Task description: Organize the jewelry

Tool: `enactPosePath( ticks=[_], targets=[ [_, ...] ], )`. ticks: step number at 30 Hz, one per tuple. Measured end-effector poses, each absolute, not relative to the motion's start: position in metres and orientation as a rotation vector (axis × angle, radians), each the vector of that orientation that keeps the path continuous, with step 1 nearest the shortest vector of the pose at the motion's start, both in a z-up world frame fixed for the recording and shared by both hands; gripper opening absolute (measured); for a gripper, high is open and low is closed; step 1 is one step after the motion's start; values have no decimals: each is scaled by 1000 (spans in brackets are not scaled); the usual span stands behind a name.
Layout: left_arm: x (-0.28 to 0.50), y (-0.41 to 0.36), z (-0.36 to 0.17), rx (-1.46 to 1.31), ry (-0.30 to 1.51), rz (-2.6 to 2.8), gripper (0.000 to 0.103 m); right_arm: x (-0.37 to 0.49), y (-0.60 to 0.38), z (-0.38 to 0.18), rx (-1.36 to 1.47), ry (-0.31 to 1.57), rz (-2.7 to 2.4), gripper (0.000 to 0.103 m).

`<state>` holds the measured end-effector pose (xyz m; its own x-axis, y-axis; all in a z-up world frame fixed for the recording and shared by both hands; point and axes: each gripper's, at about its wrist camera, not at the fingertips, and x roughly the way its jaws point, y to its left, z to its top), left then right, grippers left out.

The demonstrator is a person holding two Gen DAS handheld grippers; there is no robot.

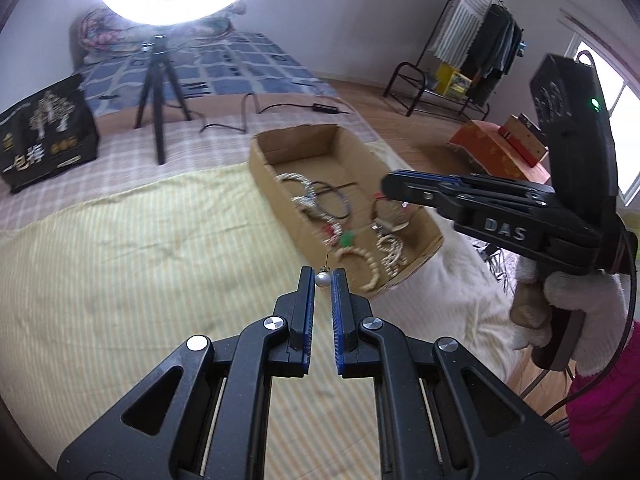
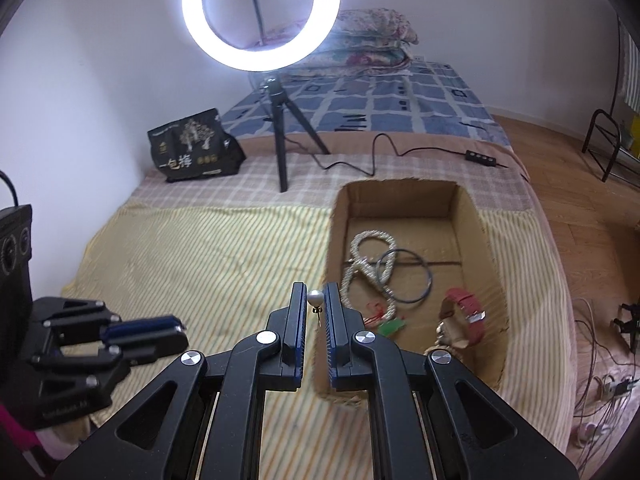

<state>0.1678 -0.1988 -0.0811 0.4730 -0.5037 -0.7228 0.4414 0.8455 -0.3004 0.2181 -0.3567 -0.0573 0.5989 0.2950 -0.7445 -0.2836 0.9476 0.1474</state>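
Open striped bedspread (image 2: 192, 256) is seen left of and beneath both sets of jaws; the bed edge falls away to the wooden floor (image 2: 580, 216) beyond the box's right side.

The left gripper (image 1: 322, 280) is clenched on one pearl earring (image 1: 322, 279), its hook pointing up past the tips. The right gripper (image 2: 315, 298) is likewise clamped on a second pearl earring (image 2: 315, 298), its post hanging below the bead.

One cardboard box (image 2: 486, 240) lies just ahead and right of the jaws. Inside are counted one white beaded necklace (image 2: 370, 260), one thin dark bangle (image 2: 416, 280) and one red watch strap (image 2: 466, 306); the blurred pieces in the near corner cannot be counted.

One ring light (image 2: 260, 16) stands farther ahead.
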Motion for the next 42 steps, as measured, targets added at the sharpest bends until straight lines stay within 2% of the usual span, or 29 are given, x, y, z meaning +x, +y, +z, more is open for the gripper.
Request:
enactPosePath(
  ticks=[12,30,32,34,36,38,40,42],
  targets=[
    [191,-252,-98,-27,931,-617,6,267,-386,-70,13,878,291,7],
    [197,-285,-111,39,924,-642,6,306,-413,-100,46,912,250,8],
    [196,-285,-111,45,918,-640,6,306,-414,-101,45,911,241,19],
    [196,-286,-111,54,913,-634,7,306,-415,-101,44,907,238,37],
    [197,-286,-111,55,914,-631,8,305,-415,-100,40,900,233,40],
    [197,-285,-110,53,911,-629,34,304,-415,-98,37,895,227,46],
    [195,-284,-108,51,898,-622,46,303,-414,-95,31,885,221,65],
    [193,-284,-106,57,886,-619,50,301,-413,-92,18,870,213,69]
  ],
)
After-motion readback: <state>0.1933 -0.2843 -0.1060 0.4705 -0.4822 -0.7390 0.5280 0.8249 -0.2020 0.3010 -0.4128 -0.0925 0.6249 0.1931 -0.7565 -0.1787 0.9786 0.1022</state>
